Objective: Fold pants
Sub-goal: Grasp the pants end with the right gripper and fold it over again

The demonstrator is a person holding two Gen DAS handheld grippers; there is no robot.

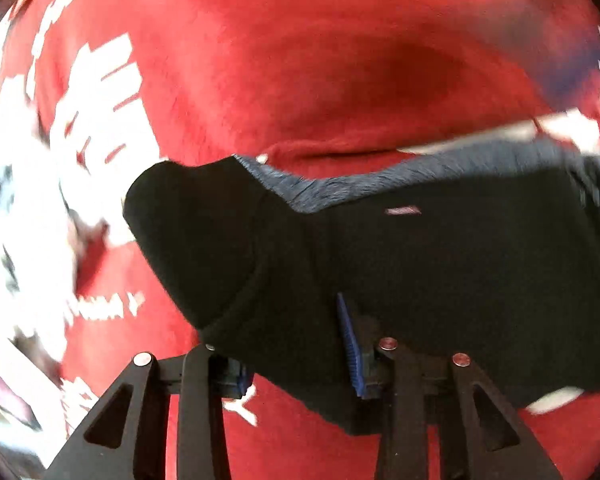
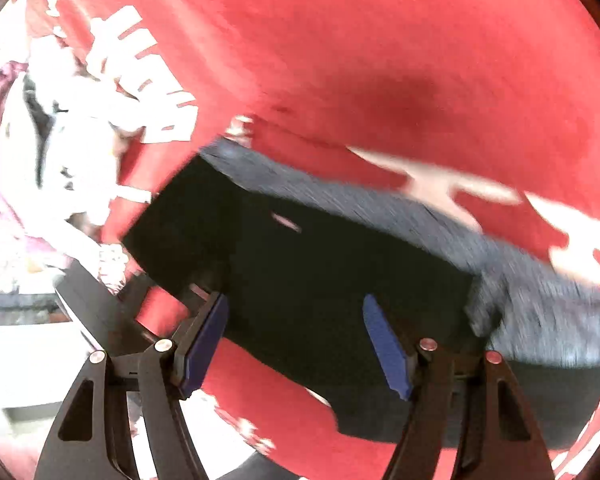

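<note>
The black pants [image 1: 420, 272] lie folded on a red blanket, with a grey-blue inner waistband along their far edge. In the left wrist view my left gripper [image 1: 298, 360] is open just above the pants' near edge, its blue pads [image 1: 350, 344] apart and nothing between them. In the right wrist view the pants [image 2: 320, 280] lie slanted across the middle. My right gripper [image 2: 300, 344] is open wide over their near edge, blue pads [image 2: 388, 348] apart and empty. Both views are motion-blurred.
The red blanket [image 1: 300, 60] with large white lettering covers the surface under the pants. At the left of the right wrist view lie white and pink items [image 2: 28, 184] and part of another black gripper frame [image 2: 96, 312].
</note>
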